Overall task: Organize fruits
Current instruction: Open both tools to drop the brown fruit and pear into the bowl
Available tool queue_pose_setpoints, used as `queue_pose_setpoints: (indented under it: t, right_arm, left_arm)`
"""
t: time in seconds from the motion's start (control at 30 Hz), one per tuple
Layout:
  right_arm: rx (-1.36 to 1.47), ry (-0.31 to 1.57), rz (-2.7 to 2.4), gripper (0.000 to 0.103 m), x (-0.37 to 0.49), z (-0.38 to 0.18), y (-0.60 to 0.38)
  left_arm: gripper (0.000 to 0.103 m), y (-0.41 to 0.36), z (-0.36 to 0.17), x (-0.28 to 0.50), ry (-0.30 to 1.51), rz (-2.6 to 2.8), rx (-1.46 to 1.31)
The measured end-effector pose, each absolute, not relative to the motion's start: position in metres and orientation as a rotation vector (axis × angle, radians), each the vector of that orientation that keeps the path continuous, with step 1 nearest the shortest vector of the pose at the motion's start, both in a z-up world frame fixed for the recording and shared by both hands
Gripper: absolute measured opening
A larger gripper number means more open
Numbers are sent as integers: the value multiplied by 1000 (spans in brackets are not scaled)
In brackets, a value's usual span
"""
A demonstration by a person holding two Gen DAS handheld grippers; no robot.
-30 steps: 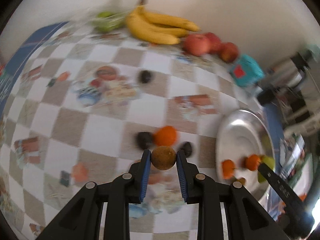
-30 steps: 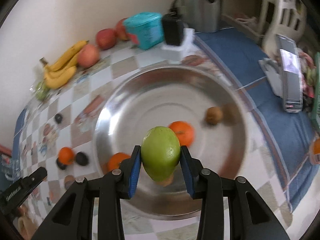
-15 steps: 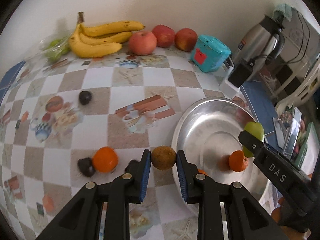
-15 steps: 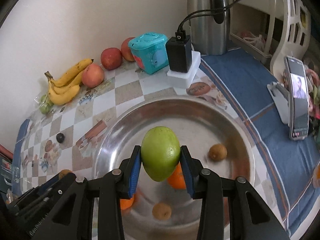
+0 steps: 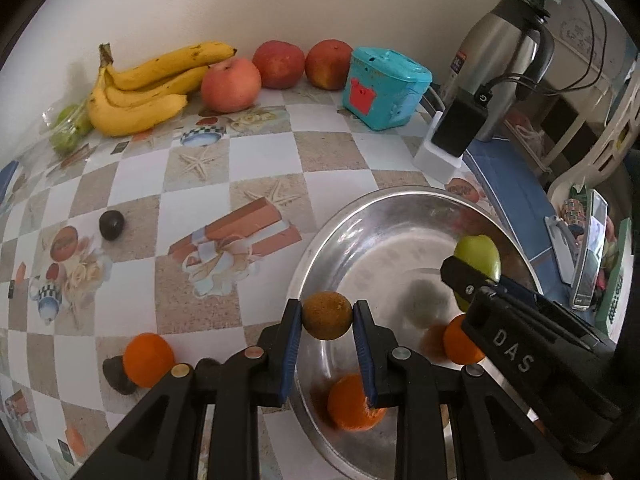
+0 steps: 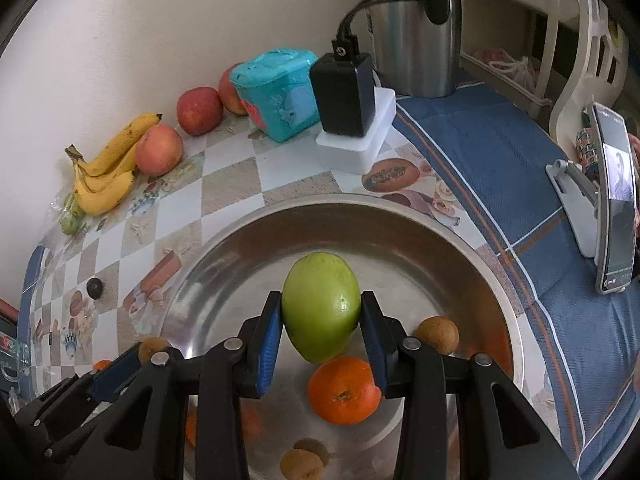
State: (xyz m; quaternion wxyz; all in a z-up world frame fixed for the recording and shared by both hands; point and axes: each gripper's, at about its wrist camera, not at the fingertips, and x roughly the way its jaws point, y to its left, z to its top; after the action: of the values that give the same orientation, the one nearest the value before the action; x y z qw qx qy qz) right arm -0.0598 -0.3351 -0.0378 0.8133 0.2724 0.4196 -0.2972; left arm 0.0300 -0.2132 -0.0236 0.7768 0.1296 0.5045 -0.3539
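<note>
My left gripper (image 5: pixel 327 316) is shut on a small brown round fruit (image 5: pixel 327 314), held above the near-left rim of a large steel bowl (image 5: pixel 384 216). My right gripper (image 6: pixel 321 316) is shut on a green fruit (image 6: pixel 321 306) above the middle of the bowl (image 6: pixel 400 216); it also shows in the left wrist view (image 5: pixel 480 256). Oranges (image 6: pixel 343 390) (image 5: pixel 354 404) and small brown fruits (image 6: pixel 437 334) lie in the bowl. One orange (image 5: pixel 148 359) and dark small fruits (image 5: pixel 111 224) lie on the checkered tablecloth.
Bananas (image 5: pixel 148 88), three red apples (image 5: pixel 231 84) and a teal box (image 5: pixel 386 88) line the back wall. A black charger on a white base (image 6: pixel 352 120), a steel kettle (image 6: pixel 416 32) and a phone on a stand (image 6: pixel 612 204) are to the right.
My left gripper carried the brown fruit right, from above the tablecloth to the bowl's rim. My right gripper drew back and rose a little over the bowl, still holding the green fruit.
</note>
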Motion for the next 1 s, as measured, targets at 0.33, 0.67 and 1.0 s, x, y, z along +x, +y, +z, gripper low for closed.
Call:
queue_pose_setpoints:
  t: [0.33, 0.67, 1.0]
  right_arm:
    - [610, 912, -652, 41, -64, -42, -338]
    - [607, 870, -661, 48, -73, -22, -334]
    - [575, 921, -637, 48, -76, -17, -311]
  left_arm:
    - [41, -217, -23, 24, 1093, -788, 291]
    - [59, -193, -4, 28, 1082, -763, 253]
    - [62, -140, -2, 44, 1113, -632, 193]
